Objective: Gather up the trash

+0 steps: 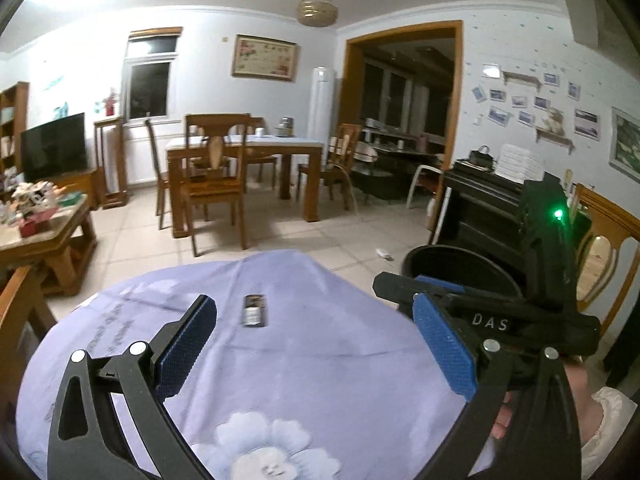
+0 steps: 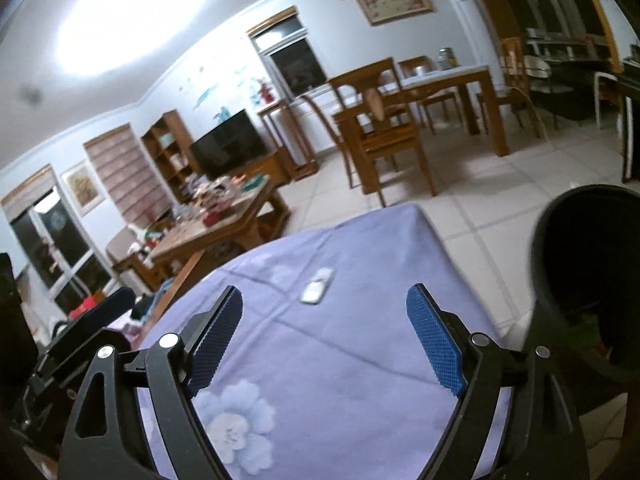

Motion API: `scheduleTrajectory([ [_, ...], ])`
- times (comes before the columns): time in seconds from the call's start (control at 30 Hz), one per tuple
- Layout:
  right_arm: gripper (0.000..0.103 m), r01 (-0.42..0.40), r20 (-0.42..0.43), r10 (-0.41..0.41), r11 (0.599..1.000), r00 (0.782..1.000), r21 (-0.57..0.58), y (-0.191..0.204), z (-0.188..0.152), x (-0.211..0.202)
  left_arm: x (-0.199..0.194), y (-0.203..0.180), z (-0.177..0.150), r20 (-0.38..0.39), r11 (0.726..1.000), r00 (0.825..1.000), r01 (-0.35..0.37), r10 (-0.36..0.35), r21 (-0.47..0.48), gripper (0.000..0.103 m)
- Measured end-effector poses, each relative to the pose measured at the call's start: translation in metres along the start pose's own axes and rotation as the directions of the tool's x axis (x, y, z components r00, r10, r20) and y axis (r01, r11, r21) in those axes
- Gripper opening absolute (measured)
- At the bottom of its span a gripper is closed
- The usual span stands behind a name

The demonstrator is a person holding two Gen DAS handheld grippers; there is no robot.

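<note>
You are holding your left gripper (image 1: 316,344) wide apart and gripping nothing above the purple cloth (image 1: 320,380). Your right gripper (image 2: 325,332) is gaping wide too, carrying nothing. The small wrapper (image 1: 254,311) is lying flat on the cloth ahead of both, and the black bin (image 2: 588,264) is standing just beside the table's right edge

Both cameras sit low and close over a table draped in a purple cloth (image 1: 320,360), each looking forward between its own fingers toward the far edge. The left view faces the dining table (image 1: 244,152) squarely. The right view is tilted and turned left toward the coffee table (image 2: 208,232). Both share the cloth, a small wrapper (image 1: 254,311) on it, and the black bin (image 2: 588,276) off the right edge.
</note>
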State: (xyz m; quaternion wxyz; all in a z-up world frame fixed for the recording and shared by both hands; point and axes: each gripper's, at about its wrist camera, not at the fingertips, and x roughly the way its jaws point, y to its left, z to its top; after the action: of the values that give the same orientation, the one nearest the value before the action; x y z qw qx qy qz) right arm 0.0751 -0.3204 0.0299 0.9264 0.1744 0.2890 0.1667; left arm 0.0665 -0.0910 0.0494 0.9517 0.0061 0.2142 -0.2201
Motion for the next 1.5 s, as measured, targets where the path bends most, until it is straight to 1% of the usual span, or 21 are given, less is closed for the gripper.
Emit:
scheduleTrajectory([
  [0.1, 0.085, -0.021, -0.022, 0.021, 0.999, 1.0, -0.024, 0.022, -0.001, 0.016, -0.007, 0.019, -0.006, 0.002, 0.999, 0.999, -0.032, 0.032, -0.027, 0.098],
  [0.3, 0.085, -0.053, -0.061, 0.049, 0.996, 0.997, -0.067, 0.065, -0.006, 0.046, -0.023, 0.045, -0.014, 0.015, 0.992, 0.994, -0.109, 0.11, -0.063, 0.098],
  [0.4, 0.085, -0.06, -0.072, 0.054, 0.995, 0.996, -0.085, 0.074, -0.009, 0.054, -0.03, 0.057, -0.019, 0.016, 0.987, 0.99, -0.137, 0.139, -0.082, 0.098],
  [0.47, 0.085, -0.059, -0.074, 0.051, 0.993, 0.996, -0.105, 0.079, -0.014, 0.058, -0.033, 0.062, -0.022, 0.014, 0.984, 0.988, -0.154, 0.156, -0.095, 0.098],
  [0.5, 0.089, -0.056, -0.072, 0.048, 0.992, 0.996, -0.117, 0.08, -0.017, 0.058, -0.035, 0.066, -0.024, 0.015, 0.982, 0.987, -0.16, 0.163, -0.1, 0.098],
  [0.63, 0.092, -0.028, -0.041, 0.021, 0.983, 0.999, -0.181, 0.097, -0.022, 0.068, -0.039, 0.074, -0.027, 0.028, 0.972, 0.978, -0.202, 0.207, -0.115, 0.098],
  [0.67, 0.098, -0.016, -0.035, 0.009, 0.98, 0.999, -0.197, 0.096, -0.024, 0.069, -0.04, 0.076, -0.028, 0.029, 0.969, 0.975, -0.217, 0.222, -0.118, 0.098],
  [0.77, 0.098, 0.013, -0.018, -0.017, 0.972, 1.0, -0.234, 0.104, -0.031, 0.077, -0.043, 0.083, -0.035, 0.025, 0.961, 0.968, -0.244, 0.249, -0.128, 0.098],
  [0.83, 0.098, 0.033, -0.022, -0.039, 0.968, 0.999, -0.25, 0.107, -0.035, 0.084, -0.042, 0.089, -0.036, 0.003, 0.952, 0.961, -0.275, 0.278, -0.137, 0.098],
  [0.9, 0.098, 0.055, -0.016, -0.062, 0.963, 0.998, -0.265, 0.109, -0.036, 0.089, -0.04, 0.096, -0.037, -0.024, 0.936, 0.948, -0.318, 0.318, -0.15, 0.098],
  [0.97, 0.098, 0.084, 0.009, -0.085, 0.957, 0.996, -0.278, 0.109, -0.037, 0.092, -0.041, 0.102, -0.041, -0.042, 0.918, 0.932, -0.362, 0.36, -0.163, 0.098],
  [1.0, 0.098, 0.097, 0.025, -0.094, 0.955, 0.995, -0.28, 0.11, -0.038, 0.092, -0.042, 0.106, -0.042, -0.052, 0.904, 0.92, -0.392, 0.389, -0.173, 0.098],
  [1.1, 0.098, 0.121, 0.076, -0.104, 0.956, 0.992, -0.268, 0.101, -0.037, 0.089, -0.045, 0.114, -0.045, -0.066, 0.881, 0.9, -0.436, 0.431, -0.184, 0.098],
  [1.2, 0.098, 0.136, 0.095, -0.114, 0.951, 0.989, -0.278, 0.099, -0.038, 0.091, -0.048, 0.12, -0.049, -0.076, 0.861, 0.879, -0.477, 0.471, -0.177, 0.098],
  [1.3, 0.098, 0.107, 0.114, -0.077, 0.95, 0.99, -0.293, 0.1, -0.043, 0.089, -0.053, 0.125, -0.052, -0.063, 0.858, 0.877, -0.479, 0.476, -0.188, 0.098],
  [1.4, 0.098, 0.072, 0.138, -0.031, 0.949, 0.99, -0.306, 0.109, -0.043, 0.082, -0.06, 0.125, -0.052, -0.039, 0.851, 0.871, -0.488, 0.49, -0.194, 0.098],
  [1.5, 0.098, 0.062, 0.15, -0.015, 0.949, 0.989, -0.31, 0.113, -0.046, 0.077, -0.063, 0.126, -0.051, -0.021, 0.851, 0.869, -0.489, 0.495, -0.19, 0.098],
])
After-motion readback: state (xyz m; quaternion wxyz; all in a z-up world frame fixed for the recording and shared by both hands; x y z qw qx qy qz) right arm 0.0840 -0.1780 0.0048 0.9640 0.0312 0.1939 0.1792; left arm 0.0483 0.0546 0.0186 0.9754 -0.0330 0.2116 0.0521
